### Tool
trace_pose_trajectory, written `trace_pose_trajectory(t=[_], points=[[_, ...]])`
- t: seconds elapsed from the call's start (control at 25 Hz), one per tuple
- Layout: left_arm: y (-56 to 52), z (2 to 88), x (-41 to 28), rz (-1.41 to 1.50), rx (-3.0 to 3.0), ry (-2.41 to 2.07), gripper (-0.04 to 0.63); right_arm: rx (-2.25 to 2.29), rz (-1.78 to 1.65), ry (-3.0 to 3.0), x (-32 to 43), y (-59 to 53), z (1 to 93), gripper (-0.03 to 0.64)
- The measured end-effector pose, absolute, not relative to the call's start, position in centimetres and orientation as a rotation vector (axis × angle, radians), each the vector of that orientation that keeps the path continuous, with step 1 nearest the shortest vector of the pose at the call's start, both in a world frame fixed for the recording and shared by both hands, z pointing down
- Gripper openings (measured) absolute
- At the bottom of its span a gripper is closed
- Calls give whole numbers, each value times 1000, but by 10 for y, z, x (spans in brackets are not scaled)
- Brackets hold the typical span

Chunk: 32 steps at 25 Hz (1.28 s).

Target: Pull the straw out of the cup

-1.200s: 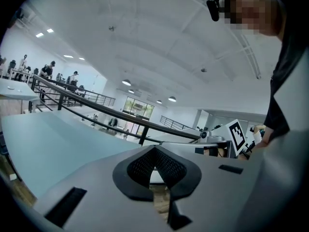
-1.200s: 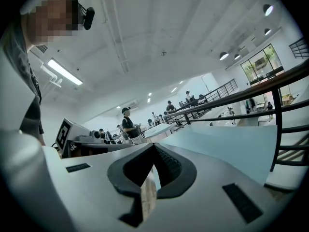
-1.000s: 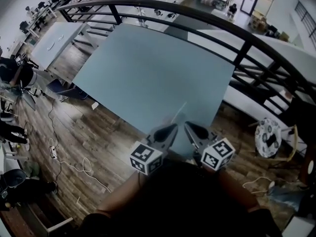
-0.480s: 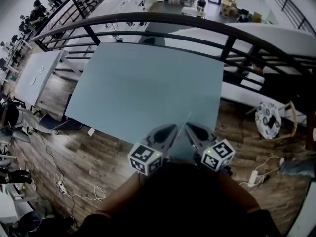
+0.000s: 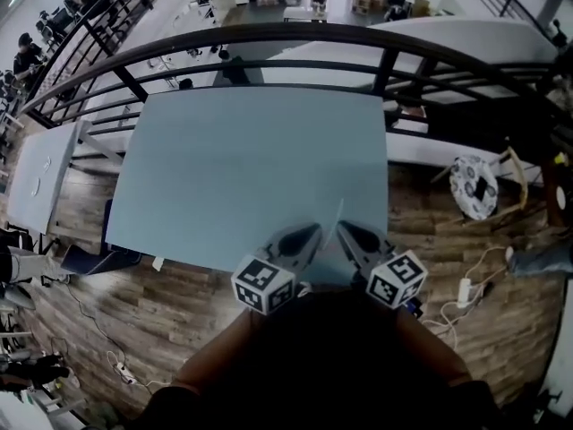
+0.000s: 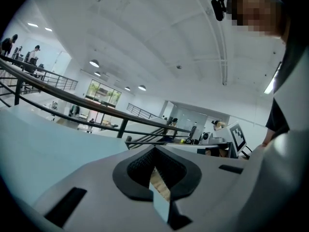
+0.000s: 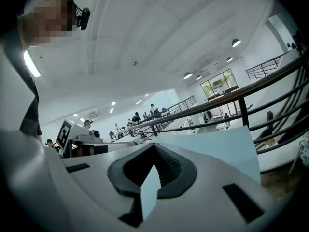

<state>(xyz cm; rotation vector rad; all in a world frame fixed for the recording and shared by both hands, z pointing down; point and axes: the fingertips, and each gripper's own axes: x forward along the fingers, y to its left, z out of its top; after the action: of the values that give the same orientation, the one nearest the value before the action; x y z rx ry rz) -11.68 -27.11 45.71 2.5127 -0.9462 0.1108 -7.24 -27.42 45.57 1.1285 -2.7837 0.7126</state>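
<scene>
This looks like a big open-plan lab or office hall. A black railing [image 5: 269, 36] fences a mezzanine with a wood-plank floor [image 5: 125, 303]. People [image 5: 25, 50] are at work tables beyond the railing, and a power strip [image 5: 463, 291] trails on the near side.

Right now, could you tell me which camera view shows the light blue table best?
The head view: it looks down on the table and shows almost its whole top, far corners included. The left gripper view catches only a low, grazing strip of it at the left; the right gripper view shows just one end.
</scene>
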Motion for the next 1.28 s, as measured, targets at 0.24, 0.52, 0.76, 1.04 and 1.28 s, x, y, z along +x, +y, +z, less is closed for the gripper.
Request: trace_pose_trajectory(t=[0.24,0.52,0.76,1.04,1.28], points=[[-278,459,-118,103,2526,-881,12,1205,751,-2754,-66,-283,463,11],[-286,482,-106,189,2585,-825,12,1180,769,-2708,-52,-294,486,11],[-291,509,-110,225,2527,-824,12,1153,835,-2651,-49,-297,521,12],[-301,543,-112,253,2470,-827,11,1102,902,-2588,-45,-302,562,14],[-307,564,-109,301,2450,-827,12,1080,1013,-2513,-45,-308,600,31]])
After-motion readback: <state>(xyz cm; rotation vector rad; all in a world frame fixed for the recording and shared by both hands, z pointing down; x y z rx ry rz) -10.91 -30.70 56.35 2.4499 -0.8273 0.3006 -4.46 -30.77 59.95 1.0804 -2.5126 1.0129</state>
